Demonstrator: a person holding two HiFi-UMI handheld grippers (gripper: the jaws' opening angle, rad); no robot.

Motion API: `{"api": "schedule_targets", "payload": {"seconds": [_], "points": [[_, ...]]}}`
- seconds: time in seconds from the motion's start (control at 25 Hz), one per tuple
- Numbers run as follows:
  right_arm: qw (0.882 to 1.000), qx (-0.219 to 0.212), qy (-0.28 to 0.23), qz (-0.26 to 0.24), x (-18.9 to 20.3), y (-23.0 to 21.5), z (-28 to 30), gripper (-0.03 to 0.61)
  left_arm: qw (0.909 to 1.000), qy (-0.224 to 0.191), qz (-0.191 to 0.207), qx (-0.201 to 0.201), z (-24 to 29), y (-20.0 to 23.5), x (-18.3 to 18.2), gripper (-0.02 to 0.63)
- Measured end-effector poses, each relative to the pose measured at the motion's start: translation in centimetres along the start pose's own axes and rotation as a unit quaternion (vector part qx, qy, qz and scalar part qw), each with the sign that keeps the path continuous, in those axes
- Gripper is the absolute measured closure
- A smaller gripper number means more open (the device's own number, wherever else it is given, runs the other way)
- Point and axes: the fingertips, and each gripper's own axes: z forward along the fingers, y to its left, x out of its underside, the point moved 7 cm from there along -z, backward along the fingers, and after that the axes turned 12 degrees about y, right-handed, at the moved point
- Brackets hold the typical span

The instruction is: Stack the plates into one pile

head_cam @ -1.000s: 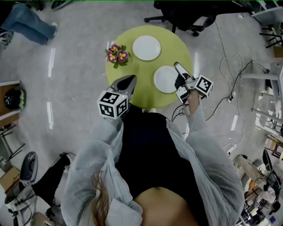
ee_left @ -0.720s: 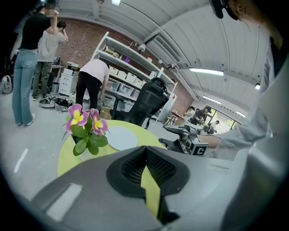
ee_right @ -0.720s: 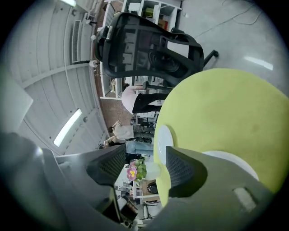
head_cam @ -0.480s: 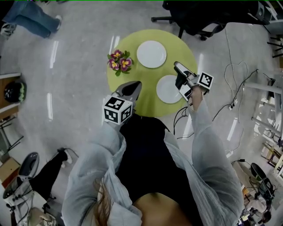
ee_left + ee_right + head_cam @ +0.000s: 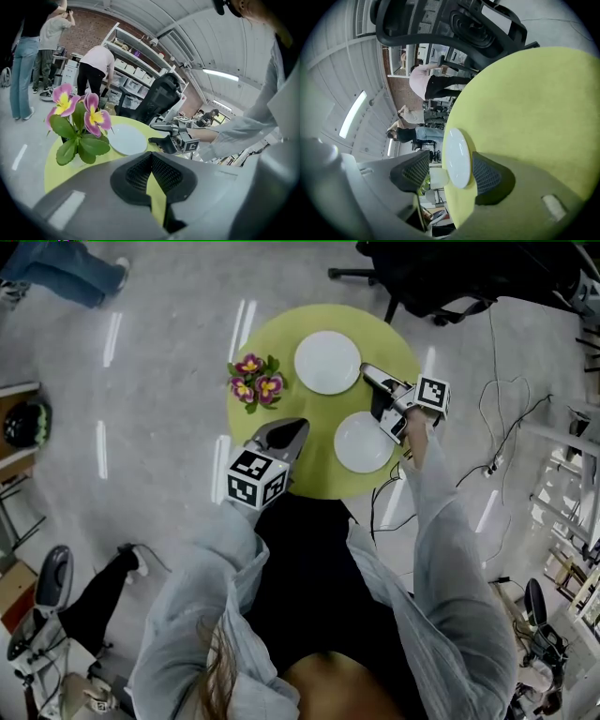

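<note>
Almost at the rim, the right gripper hangs with its jaws spread beside the far plate, on the side of that plate turned away from the potted flowers. Nothing is pinched. In the right gripper view the plate's edge sits framed between the two pads, with neither pad pressing on it.

The step in hand appears to be picking up this plate so it can go onto the near plate. Doing it well likely means:
- sliding one jaw low along the table under the rim and the other over it;
- closing only once the rim is deep in the pads, since a shallow bite could let the plate tip;
- approaching gently, because a shove would push the plate toward the flowers;
- lifting level.

The left gripper has its jaws pressed together on nothing. It waits on the person's side of the flowers, near them.

Both plates are plain white, round, shallow and glossy, and both are empty and lie flat on the yellow-green tabletop. The far plate lies just beside the flowers. The near one lies farther from them, toward the person, and clear of the first. No pile exists yet.
</note>
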Motion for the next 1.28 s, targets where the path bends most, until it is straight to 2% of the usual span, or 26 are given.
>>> {"api": "schedule_targets", "payload": {"seconds": [0.2,0.36,0.52,0.64,0.68,0.92,1.16,1.28], "points": [[0.999,0.027,0.028,0.008,-0.5,0.2,1.7,0.288,1.0000,0.004,-0.005,0.003,0.1,0.4,-0.2,0.601],[0.997,0.067,0.049,-0.002,-0.7,0.3,2.2,0.327,0.9999,0.002,-0.011,0.006,0.1,0.7,-0.1,0.601],[0.991,0.124,0.057,-0.006,-0.8,-0.2,2.2,0.422,0.9998,0.005,-0.015,0.009,0.2,0.7,0.2,0.601],[0.981,0.183,0.058,-0.025,-0.9,-0.7,2.3,0.532,0.9998,0.007,-0.016,0.013,0.3,0.7,0.4,0.601],[0.980,0.191,0.053,-0.029,-0.9,-0.7,2.4,0.545,0.9998,0.008,-0.015,0.013,0.3,0.8,0.5,0.601],[0.985,0.166,0.008,-0.050,-0.4,1.0,2.3,0.554,0.9999,0.006,-0.009,0.007,-0.5,0.9,0.9,0.601],[0.993,0.107,-0.034,-0.032,1.1,2.5,2.0,0.563,1.0000,0.005,-0.002,0.006,-1.1,0.2,1.4,0.601],[0.994,0.092,-0.050,-0.033,2.0,3.1,2.1,0.564,1.0000,0.003,0.003,0.004,-1.5,-0.2,1.8,0.601]]}}
